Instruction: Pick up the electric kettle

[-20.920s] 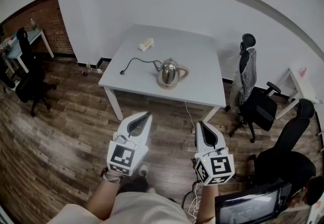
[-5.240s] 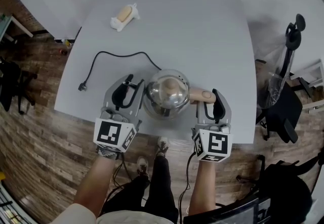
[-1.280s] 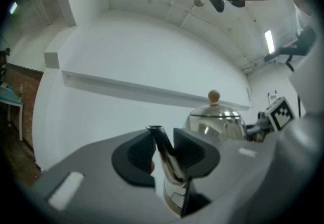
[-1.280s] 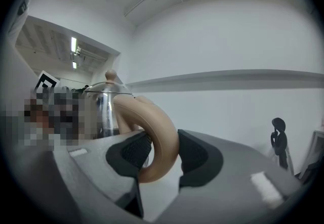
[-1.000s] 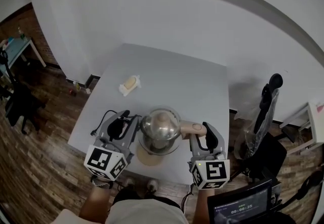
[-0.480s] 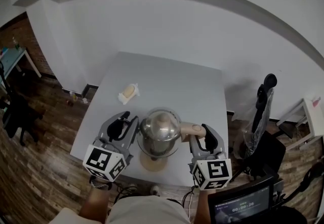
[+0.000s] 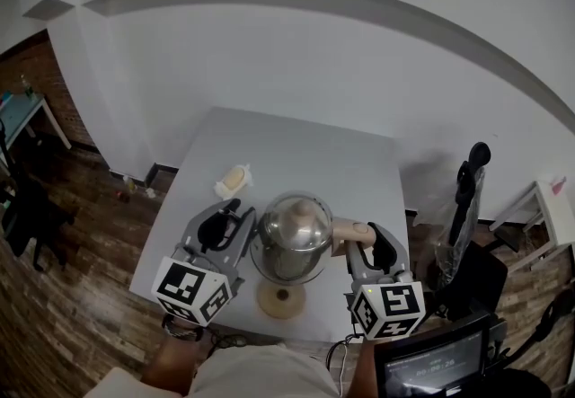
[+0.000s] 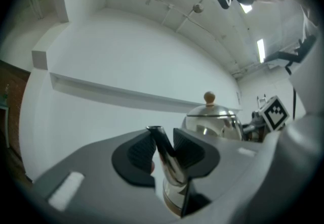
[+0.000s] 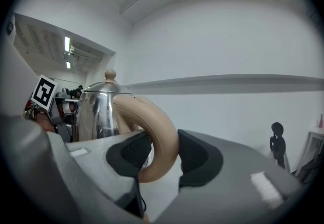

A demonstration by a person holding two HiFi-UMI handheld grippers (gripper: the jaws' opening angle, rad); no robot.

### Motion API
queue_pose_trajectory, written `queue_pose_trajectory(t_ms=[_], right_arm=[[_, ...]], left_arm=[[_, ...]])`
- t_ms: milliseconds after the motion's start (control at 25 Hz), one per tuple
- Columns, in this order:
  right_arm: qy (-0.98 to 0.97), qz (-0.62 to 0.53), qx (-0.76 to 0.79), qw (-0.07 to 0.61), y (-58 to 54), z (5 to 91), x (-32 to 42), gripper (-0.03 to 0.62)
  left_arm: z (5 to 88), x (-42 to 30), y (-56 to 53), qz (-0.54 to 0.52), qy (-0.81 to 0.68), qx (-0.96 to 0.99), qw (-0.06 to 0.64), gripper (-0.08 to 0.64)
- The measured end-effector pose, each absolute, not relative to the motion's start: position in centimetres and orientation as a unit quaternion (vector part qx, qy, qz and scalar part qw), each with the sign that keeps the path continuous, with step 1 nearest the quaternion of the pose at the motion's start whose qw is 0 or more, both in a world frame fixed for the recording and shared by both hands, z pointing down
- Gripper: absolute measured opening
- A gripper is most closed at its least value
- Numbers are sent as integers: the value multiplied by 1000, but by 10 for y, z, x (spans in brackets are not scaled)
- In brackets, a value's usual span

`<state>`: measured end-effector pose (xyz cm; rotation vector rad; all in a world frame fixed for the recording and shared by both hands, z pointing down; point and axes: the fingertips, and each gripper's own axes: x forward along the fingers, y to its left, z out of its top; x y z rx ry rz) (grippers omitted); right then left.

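Overhead plus level close-ups of kettle

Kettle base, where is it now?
Head view: the kettle base sits on the white table near its front edge, just below the raised electric kettle.

Body of electric kettle: polished metal, mirror-glossy, reflections across dome. Spout: same bright metal. Handle, lid knob: beige, smooth, satin plastic look. Base disc: beige, matt. Shells of left gripper and right gripper: grey matt plastic. Pads: black, finely ribbed, rubbery. Marker cubes: matt white, black print. Worktop: pale, smooth, matt. Floor: wood planks, grained.
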<state>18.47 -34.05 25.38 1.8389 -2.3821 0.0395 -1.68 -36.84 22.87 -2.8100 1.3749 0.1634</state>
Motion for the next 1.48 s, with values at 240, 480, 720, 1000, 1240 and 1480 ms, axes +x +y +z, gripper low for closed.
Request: queue_pose_trajectory(t_ms=[240, 480, 720, 1000, 1240, 1480], right_arm=[[-789, -2, 612, 61, -349, 239, 177, 161], [-786, -20, 615, 56, -333, 235, 181, 158], [-781, -12, 621, 61, -337, 234, 178, 156], [-778, -7, 625, 64, -328, 239, 182, 156], [-776, -6, 627, 65, -327, 239, 184, 156], [-776, -6, 627, 66, -326, 238, 184, 156]], left_arm=[[216, -25, -376, 61, 432, -900, 12, 117], [213, -21, -357, 74, 429, -900, 24, 115], [211, -24, -364, 71, 422, -904, 17, 115], [214, -20, -356, 66, 416, -907, 17, 115], [217, -18, -354, 62, 413, -909, 12, 115], [213, -18, -353, 66, 415, -907, 14, 115]])
